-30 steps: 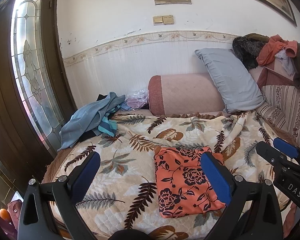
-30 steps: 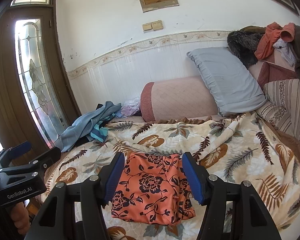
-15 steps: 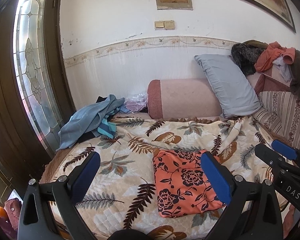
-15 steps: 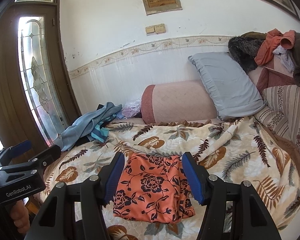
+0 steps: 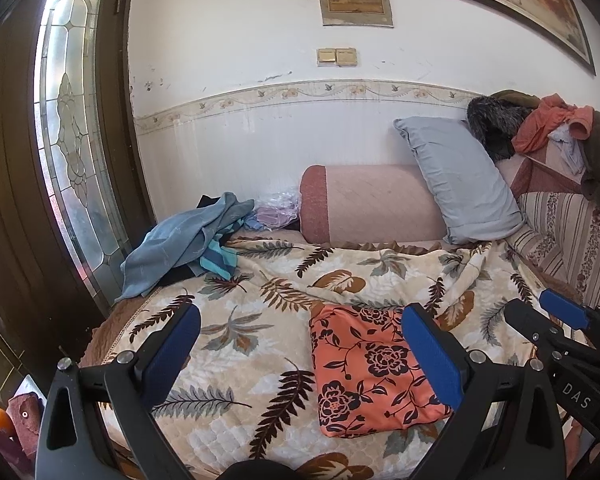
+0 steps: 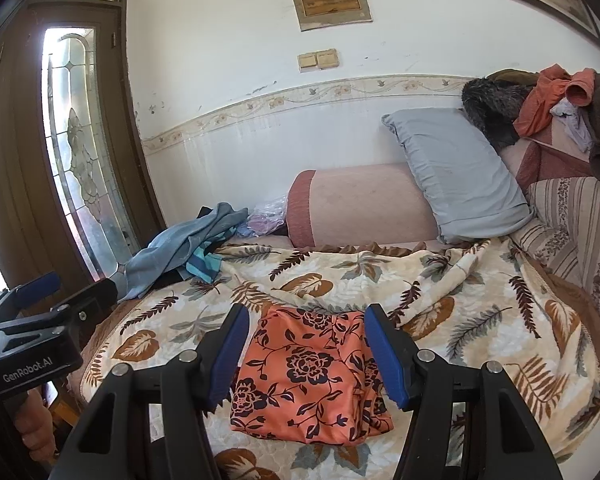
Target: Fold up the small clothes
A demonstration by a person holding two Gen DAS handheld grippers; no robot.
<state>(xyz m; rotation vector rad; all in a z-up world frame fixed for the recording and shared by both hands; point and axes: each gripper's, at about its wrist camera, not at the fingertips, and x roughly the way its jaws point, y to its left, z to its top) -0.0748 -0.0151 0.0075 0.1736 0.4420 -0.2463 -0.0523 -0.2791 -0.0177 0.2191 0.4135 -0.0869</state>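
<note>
An orange garment with a dark flower print (image 5: 368,368) lies folded into a rectangle on the leaf-patterned blanket (image 5: 252,320); it also shows in the right wrist view (image 6: 308,376). My left gripper (image 5: 300,352) is open and empty, held above the blanket to the left of the garment. My right gripper (image 6: 308,352) is open and empty, held above the garment's near half. Each gripper shows at the edge of the other's view: the right one (image 5: 556,320) and the left one (image 6: 40,292).
A heap of blue clothes (image 5: 188,240) lies at the blanket's far left corner. A pink bolster (image 5: 364,204) and a grey pillow (image 5: 460,184) lean on the back wall. More clothes (image 5: 540,128) are piled on the sofa back at right. A glass-paned door (image 5: 72,152) stands left.
Both grippers have drawn back and tilted up a little, so the garment sits lower in both views. The garment has not moved.
</note>
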